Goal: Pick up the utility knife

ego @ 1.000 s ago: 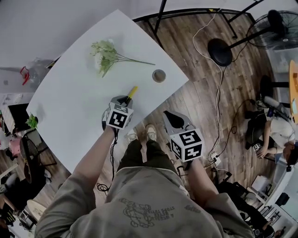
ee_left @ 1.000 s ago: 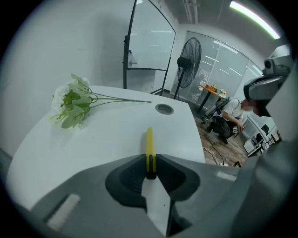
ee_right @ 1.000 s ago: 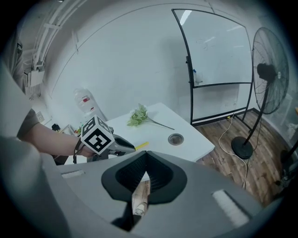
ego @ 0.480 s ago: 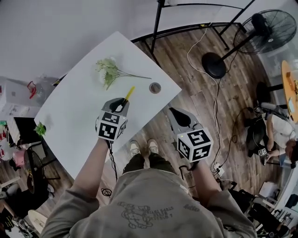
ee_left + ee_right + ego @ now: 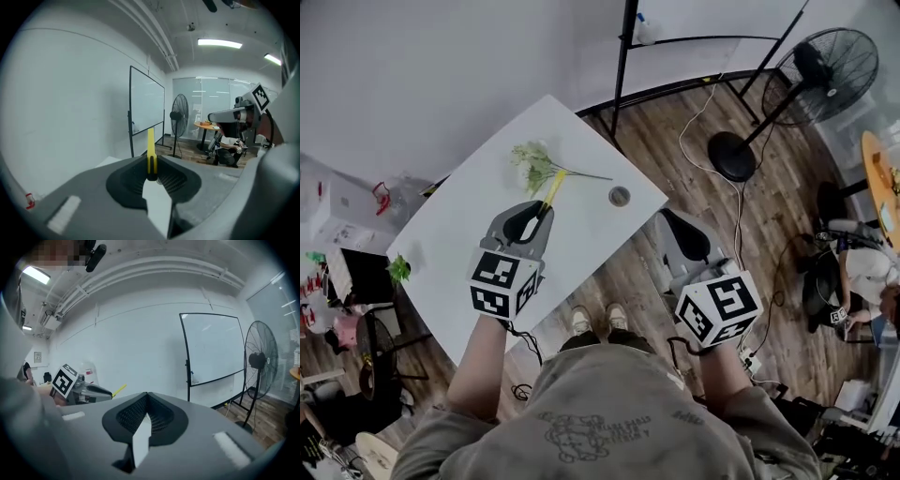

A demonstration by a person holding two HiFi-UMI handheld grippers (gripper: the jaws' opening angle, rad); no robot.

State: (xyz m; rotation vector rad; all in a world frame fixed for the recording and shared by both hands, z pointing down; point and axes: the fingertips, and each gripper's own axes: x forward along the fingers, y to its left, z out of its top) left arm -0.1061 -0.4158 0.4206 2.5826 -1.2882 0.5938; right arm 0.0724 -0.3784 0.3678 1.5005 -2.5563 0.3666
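Note:
The utility knife (image 5: pixel 553 190) is slim and yellow, and my left gripper (image 5: pixel 546 208) is shut on its near end above the white table (image 5: pixel 459 216). In the left gripper view the knife (image 5: pixel 151 152) sticks straight out from between the closed jaws of the left gripper (image 5: pixel 151 176), pointing into the room. My right gripper (image 5: pixel 667 220) hovers over the wooden floor off the table's right edge. In its own view the right gripper (image 5: pixel 146 397) is shut with nothing in it. There the left gripper (image 5: pixel 89 391) and the knife's tip (image 5: pixel 118 390) show at the left.
A green artificial flower sprig (image 5: pixel 534 161) lies on the table just beyond the knife. A small round cap (image 5: pixel 620 196) sits near the table's right edge. A standing fan (image 5: pixel 825 66), a whiteboard stand (image 5: pixel 623 56) and cables occupy the floor to the right.
My left gripper has risen with the knife in it, carrying it off the table towards the flowers. My right gripper has also lifted, staying shut.

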